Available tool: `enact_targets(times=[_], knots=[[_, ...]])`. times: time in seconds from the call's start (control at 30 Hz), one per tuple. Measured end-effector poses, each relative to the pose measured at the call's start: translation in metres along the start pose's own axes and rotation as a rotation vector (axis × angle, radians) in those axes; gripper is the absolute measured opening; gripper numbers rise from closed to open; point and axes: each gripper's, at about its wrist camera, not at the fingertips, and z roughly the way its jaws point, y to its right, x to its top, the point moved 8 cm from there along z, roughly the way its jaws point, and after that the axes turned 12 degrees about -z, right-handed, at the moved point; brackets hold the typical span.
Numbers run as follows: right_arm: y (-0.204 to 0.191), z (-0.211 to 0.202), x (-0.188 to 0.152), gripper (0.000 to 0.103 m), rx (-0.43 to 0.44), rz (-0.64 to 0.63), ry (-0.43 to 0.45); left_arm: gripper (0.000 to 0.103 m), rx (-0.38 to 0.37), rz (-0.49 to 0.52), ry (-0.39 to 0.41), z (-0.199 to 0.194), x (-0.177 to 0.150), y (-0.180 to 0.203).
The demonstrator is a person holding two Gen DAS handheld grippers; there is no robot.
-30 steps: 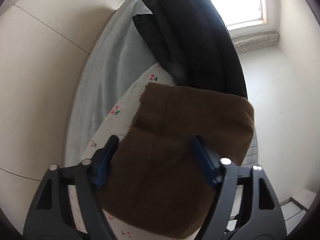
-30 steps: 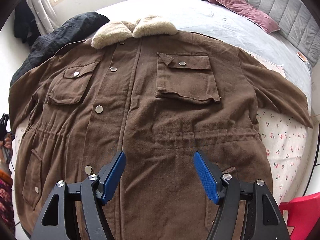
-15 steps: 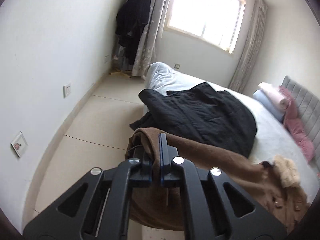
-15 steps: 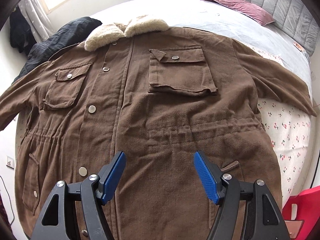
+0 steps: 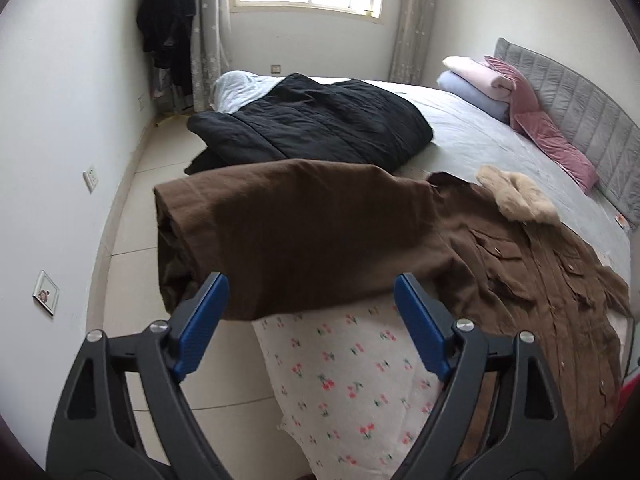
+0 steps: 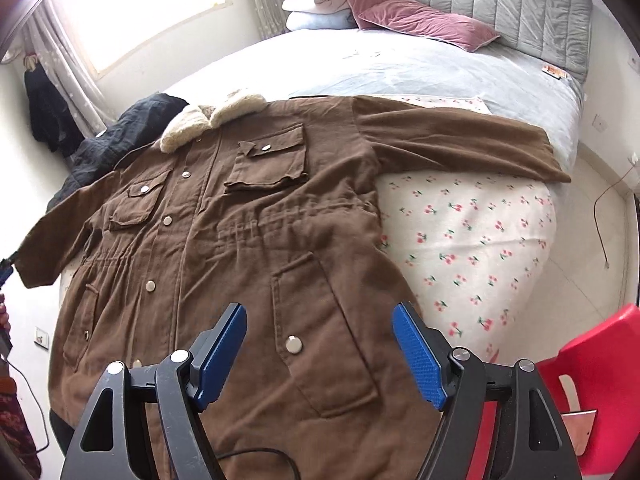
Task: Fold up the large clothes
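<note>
The brown cotton coat with the cream fleece collar (image 6: 240,216) lies face up, buttoned and spread flat across the grey-sheeted bed (image 6: 400,68), its lower part over a white cherry-print blanket (image 6: 480,232). No fold is visible: both sleeves are extended outward. The sleeve nearest the left gripper (image 5: 310,322) looks lifted clear of the bed edge, just ahead of the blue pads; those jaws are opening and nothing is clamped. The right gripper (image 6: 318,354) hovers over the hem, jaws opening, empty. Judgement: folding is barely begun; sleeves, sides and length remain. A black quilted jacket (image 5: 312,124) waits unfolded beyond.
</note>
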Motion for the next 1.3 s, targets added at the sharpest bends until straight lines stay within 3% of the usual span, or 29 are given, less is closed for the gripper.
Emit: enact_targets(times=[0.23, 0.33, 0.5, 0.57, 0.6, 0.63, 0.7, 0.73, 0.83, 0.93, 1.07, 1.2, 1.3], knots=[[0.034, -0.004, -0.08, 0.079, 0.046, 0.05, -0.019, 0.091, -0.194, 0.142, -0.184, -0.034, -0.105, 0.051], [0.045, 0.011, -0.111, 0.079, 0.055, 0.075, -0.036, 0.091, -0.198, 0.178, -0.271, -0.03, -0.146, 0.056], [0.062, 0.04, -0.144, 0.078, 0.133, 0.209, -0.052, 0.09, -0.205, 0.166, -0.502, -0.014, -0.213, 0.053], [0.06, 0.044, -0.148, 0.063, 0.196, 0.263, -0.039, 0.079, -0.238, 0.138, -0.57, -0.017, -0.233, 0.053], [0.057, 0.045, -0.149, 0.046, 0.239, 0.284, -0.034, 0.073, -0.258, 0.122, -0.601, -0.019, -0.242, 0.054], [0.053, 0.043, -0.149, 0.032, 0.261, 0.292, -0.032, 0.057, -0.28, 0.102, -0.624, -0.022, -0.248, 0.056], [0.045, 0.034, -0.144, 0.013, 0.277, 0.259, -0.016, 0.03, -0.258, 0.117, -0.575, -0.031, -0.249, 0.056], [0.041, 0.026, -0.14, 0.012, 0.287, 0.251, -0.002, 0.016, -0.271, 0.115, -0.563, -0.037, -0.247, 0.058], [0.03, -0.015, -0.121, 0.01, 0.309, 0.225, 0.081, 0.012, -0.35, 0.031, -0.502, -0.067, -0.22, 0.065], [0.024, -0.061, -0.099, 0.01, 0.272, 0.188, 0.167, 0.012, -0.43, -0.009, -0.444, -0.099, -0.191, 0.075], [0.022, -0.069, -0.103, 0.01, 0.162, 0.125, 0.11, 0.013, -0.354, 0.115, -0.457, -0.104, -0.201, 0.086], [0.039, -0.026, -0.142, 0.017, 0.05, 0.147, -0.063, 0.019, -0.172, 0.22, -0.513, -0.077, -0.232, 0.062], [0.06, -0.012, -0.17, 0.023, -0.06, 0.158, -0.159, 0.038, -0.08, 0.228, -0.503, -0.076, -0.236, 0.04]])
